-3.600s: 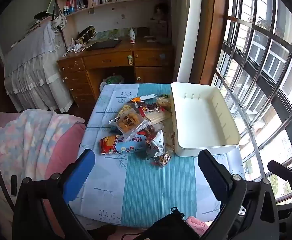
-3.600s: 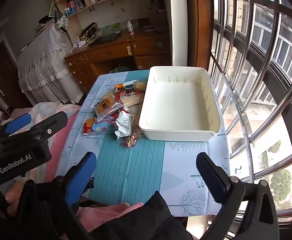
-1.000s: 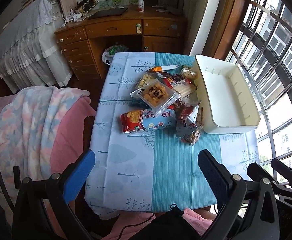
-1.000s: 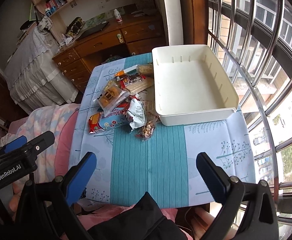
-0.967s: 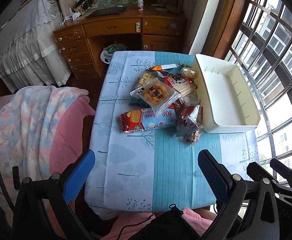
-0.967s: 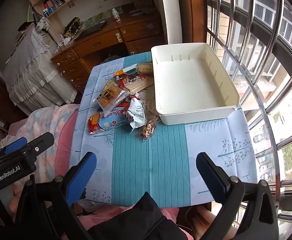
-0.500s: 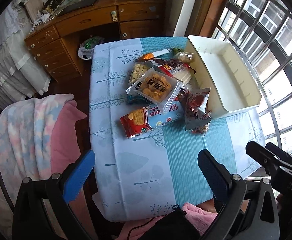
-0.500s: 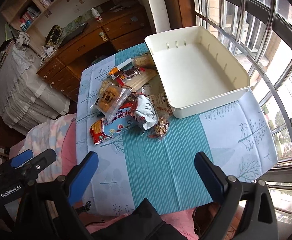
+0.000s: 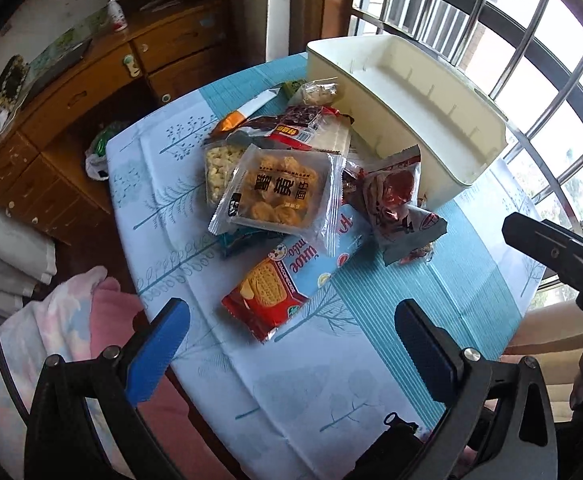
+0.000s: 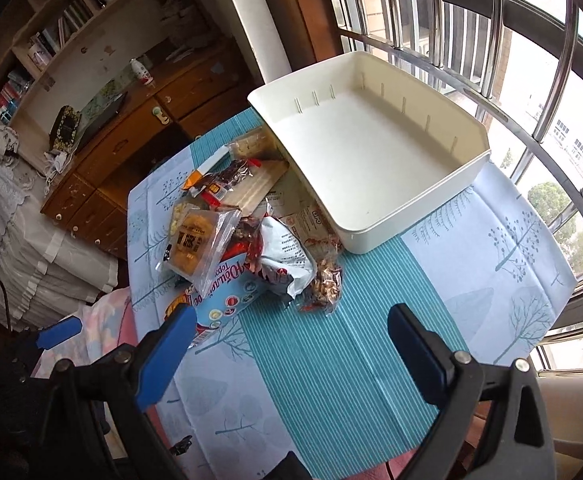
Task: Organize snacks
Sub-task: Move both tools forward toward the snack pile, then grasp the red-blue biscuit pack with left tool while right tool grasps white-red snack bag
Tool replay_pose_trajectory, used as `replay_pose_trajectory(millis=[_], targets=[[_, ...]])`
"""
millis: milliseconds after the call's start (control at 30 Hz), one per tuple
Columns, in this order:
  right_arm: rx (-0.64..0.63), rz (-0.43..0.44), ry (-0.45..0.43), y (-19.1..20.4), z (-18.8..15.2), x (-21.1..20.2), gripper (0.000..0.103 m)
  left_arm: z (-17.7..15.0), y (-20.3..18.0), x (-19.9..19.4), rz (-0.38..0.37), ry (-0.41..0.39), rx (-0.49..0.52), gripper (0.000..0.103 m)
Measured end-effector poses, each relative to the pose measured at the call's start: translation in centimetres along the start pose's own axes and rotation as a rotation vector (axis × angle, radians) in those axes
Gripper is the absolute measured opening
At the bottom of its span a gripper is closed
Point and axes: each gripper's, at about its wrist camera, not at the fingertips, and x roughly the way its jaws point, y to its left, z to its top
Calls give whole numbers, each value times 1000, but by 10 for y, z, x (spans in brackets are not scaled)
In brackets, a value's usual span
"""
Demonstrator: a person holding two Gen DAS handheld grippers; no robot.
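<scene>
A pile of snack packets lies on the blue patterned tablecloth (image 9: pixel 299 376): a clear pastry pack (image 9: pixel 279 196), a long red and blue biscuit pack (image 9: pixel 287 280), a crumpled red and silver bag (image 9: pixel 399 204) and several more behind. An empty cream plastic bin (image 9: pixel 411 108) stands right of the pile; it also shows in the right wrist view (image 10: pixel 375 152). My left gripper (image 9: pixel 291 344) is open and empty, above the table's near edge, just short of the biscuit pack. My right gripper (image 10: pixel 287 344) is open and empty, near a small nut packet (image 10: pixel 323 280).
A wooden desk (image 9: pixel 91 92) with drawers stands beyond the table, bookshelves (image 10: pixel 51 40) above it. A barred window (image 10: pixel 511 40) runs along the right. A pink and pastel blanket (image 9: pixel 51 320) lies left of the table. The right gripper's body (image 9: pixel 559 252) shows at the left view's right edge.
Both grippers have moved down and forward toward the table, so the snack pile and the bin look much larger. Both stayed open and empty.
</scene>
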Motion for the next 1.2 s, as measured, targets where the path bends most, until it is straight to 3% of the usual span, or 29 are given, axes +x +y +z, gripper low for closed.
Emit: replay_pose_trajectory(millis=[300,800,1200], targets=[[-7,-6,-104,-5,-7,42,97,-1,-11,68,1,-58,224,102],[-289,-50,-213,11,-18,116,96,2,-12,141,-2,-34,252,100],[-336,-17,-171,15,-17,150,68,6,-11,162,-65,14,233,89]])
